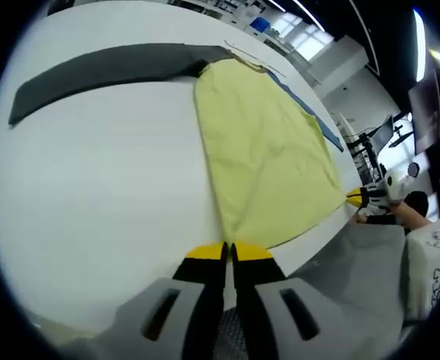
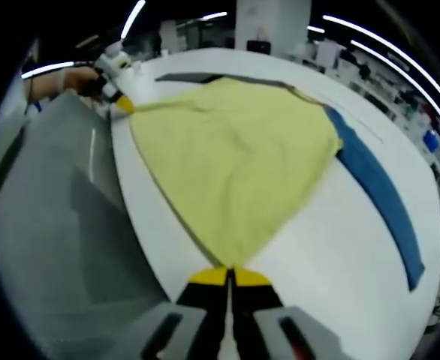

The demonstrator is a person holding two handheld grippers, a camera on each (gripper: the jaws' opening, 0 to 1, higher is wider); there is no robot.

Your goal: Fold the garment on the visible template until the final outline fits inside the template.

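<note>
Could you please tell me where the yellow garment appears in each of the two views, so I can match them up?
Left gripper view: the yellow garment runs from upper centre down to the left hand-held gripper, which pinches its near corner.
Right gripper view: the garment spreads across the centre, its near corner pinched by the right hand-held gripper.
Shared landmark: the blue strip along one side of the garment.

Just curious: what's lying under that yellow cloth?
The yellow cloth lies on a white table. A dark grey strip and a blue strip emerge from beneath; their covered parts are hidden.
</note>
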